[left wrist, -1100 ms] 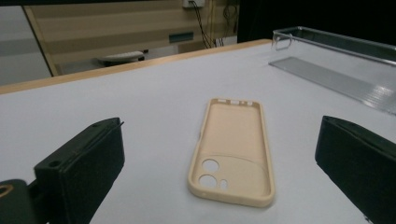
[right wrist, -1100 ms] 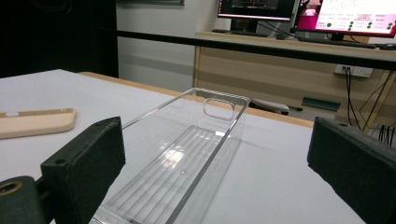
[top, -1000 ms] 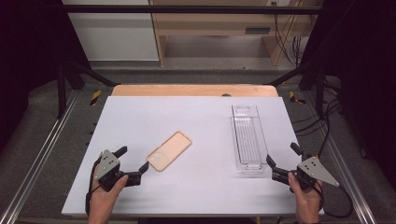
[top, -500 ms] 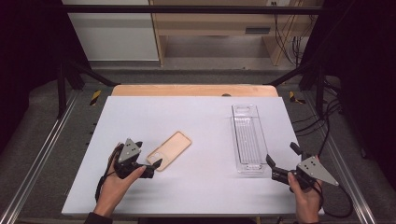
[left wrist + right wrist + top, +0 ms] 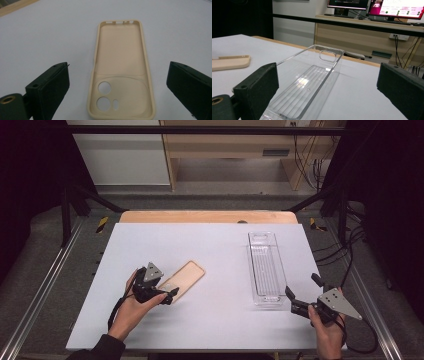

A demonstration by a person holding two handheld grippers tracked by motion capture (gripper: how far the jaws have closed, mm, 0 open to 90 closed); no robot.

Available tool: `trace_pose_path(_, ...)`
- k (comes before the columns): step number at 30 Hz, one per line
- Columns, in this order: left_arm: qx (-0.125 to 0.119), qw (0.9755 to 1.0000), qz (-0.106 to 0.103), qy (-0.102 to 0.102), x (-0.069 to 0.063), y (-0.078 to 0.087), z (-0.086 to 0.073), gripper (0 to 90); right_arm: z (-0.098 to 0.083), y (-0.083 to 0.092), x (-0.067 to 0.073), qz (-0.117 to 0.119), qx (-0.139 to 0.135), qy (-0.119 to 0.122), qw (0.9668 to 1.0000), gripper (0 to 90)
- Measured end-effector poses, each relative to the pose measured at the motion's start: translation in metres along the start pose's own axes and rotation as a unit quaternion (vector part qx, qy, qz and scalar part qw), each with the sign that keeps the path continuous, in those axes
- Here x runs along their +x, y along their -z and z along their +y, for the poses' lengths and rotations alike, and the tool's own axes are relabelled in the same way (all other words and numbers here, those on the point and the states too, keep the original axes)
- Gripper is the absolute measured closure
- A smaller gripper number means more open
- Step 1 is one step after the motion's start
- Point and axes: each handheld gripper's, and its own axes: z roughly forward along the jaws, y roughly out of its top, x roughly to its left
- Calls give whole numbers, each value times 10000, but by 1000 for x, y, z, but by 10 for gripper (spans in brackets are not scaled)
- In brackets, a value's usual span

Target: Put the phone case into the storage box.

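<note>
Phone case: near end hidden under left gripper in high view; camera cut-outs not readable there. Left gripper view: case bottom rim runs into lower picture edge; both jaws cut off by bottom edge, right one also by right edge. Clear tray: near end cut off at lower edge in right gripper view; jaws there cut off too. Monitor text blurred, too small to read. Right hand cut by bottom edge in high view.
</note>
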Motion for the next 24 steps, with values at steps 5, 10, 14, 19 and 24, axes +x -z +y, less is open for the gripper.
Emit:
trace_pose_path(5,146,9998,-109,93,6,-8,-1,44,0,-2,1,23,39,23,10000,41)
trace_pose_path(10,427,9987,-255,53,7,-16,-4,46,0,-2,0,39,35,22,10000,42)
trace_pose_path(14,532,9982,-287,68,7,-21,-5,46,0,0,0,38,25,2,10000,42)
trace_pose_path(19,616,9976,-322,63,7,-25,-6,47,-1,0,-2,42,23,-6,10000,42)
trace_pose_path(24,705,9970,-316,43,5,-29,-10,44,0,-1,1,86,52,28,9999,42)
